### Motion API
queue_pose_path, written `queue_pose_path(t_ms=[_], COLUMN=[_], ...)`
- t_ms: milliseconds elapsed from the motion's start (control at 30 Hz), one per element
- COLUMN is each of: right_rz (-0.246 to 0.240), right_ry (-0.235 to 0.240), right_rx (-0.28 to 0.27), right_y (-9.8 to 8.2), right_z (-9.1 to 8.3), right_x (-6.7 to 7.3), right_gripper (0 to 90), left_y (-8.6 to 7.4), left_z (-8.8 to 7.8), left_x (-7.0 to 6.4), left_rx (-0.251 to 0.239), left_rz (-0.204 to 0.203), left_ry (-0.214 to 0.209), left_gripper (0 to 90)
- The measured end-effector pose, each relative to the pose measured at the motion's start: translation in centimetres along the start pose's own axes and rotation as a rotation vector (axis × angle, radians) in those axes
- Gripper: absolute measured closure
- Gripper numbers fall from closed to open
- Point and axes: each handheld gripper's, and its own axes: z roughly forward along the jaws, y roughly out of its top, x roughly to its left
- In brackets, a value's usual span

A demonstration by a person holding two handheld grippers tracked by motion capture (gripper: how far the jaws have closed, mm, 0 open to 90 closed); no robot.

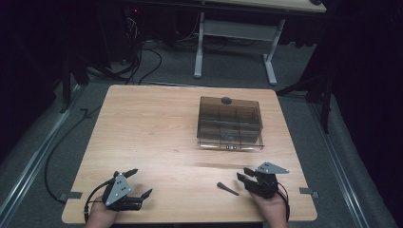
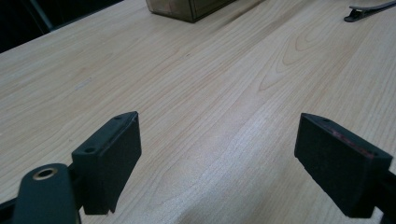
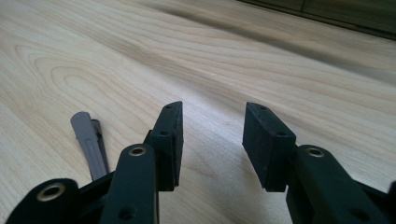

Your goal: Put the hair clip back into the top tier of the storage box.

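A smoky see-through compartment box (image 1: 230, 122) with a dark knob on its lid stands right of the table's middle. A small grey hair clip (image 1: 227, 188) lies flat near the front edge. My right gripper (image 1: 243, 174) rests just right of the clip, open with nothing between its jaws. The right gripper view has the clip (image 3: 88, 144) to the left of my right gripper (image 3: 212, 126). At the front left my left gripper (image 1: 142, 182) is held wide open and empty. From my left gripper (image 2: 219, 135), the box (image 2: 187, 7) and the clip (image 2: 369, 10) lie far ahead.
The wooden table (image 1: 152, 128) has grey tape tabs at its front left (image 1: 70, 195) and front right (image 1: 309, 192) edges. Behind it stands a desk on white legs (image 1: 270, 61). Black cables (image 1: 138, 61) trail on the floor.
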Motion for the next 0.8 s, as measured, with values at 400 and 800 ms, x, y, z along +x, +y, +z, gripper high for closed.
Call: queue_pose_path(t_ms=[400,800], right_rz=[0.023,-0.002], right_ry=[0.050,0.065], right_rx=[0.001,0.003], right_y=[0.00,-0.04], right_z=[-0.42,-0.63], right_x=[-0.20,0.19], right_gripper=[62.9,59.8], left_y=[-0.04,-0.02], left_z=[-0.08,-0.05], left_x=[0.04,0.08], left_rx=[-0.009,-0.005], left_rz=[-0.004,-0.006], left_ry=[0.001,0.000], left_gripper=[15.2,15.2])
